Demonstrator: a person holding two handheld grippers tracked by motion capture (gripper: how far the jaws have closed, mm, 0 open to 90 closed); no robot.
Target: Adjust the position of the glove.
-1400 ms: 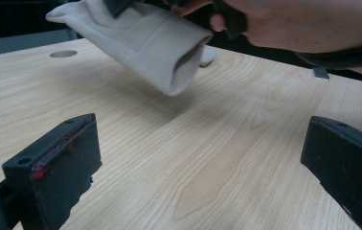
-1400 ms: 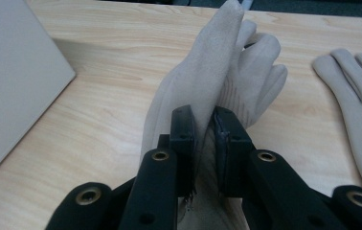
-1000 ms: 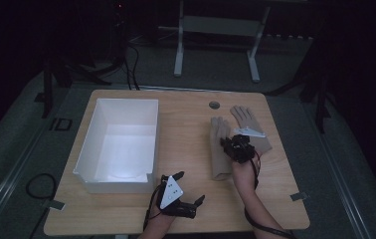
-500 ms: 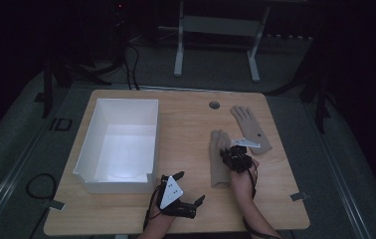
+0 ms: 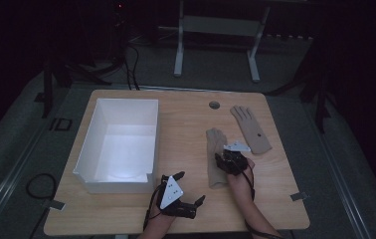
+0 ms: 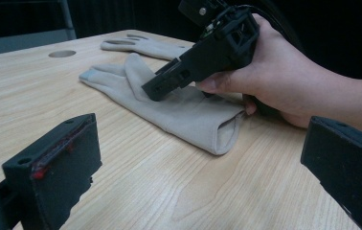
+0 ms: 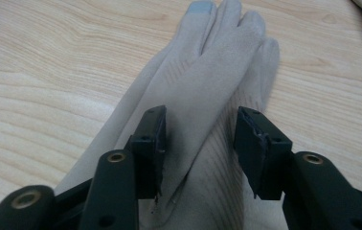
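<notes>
Straddling the near glove (image 7: 203, 96), right tool (image 5: 229, 160) jaws just opening, fabric between them unpinched. Left tool (image 5: 176, 195) open, beside the glove's cuff end.

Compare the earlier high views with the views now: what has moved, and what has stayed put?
The right gripper came back from the far glove and sank onto the near glove; its jaws have just been opening and now straddle it. The left gripper, white bin and both gloves stayed put.

White box: you see an open white rectangular plastic box (image 5: 119, 144) on the table's left.
Table: your light wooden table (image 5: 181, 124) has a round hole (image 5: 214, 105).
Second glove: a beige fabric glove (image 5: 250, 128) lies flat, far right.
</notes>
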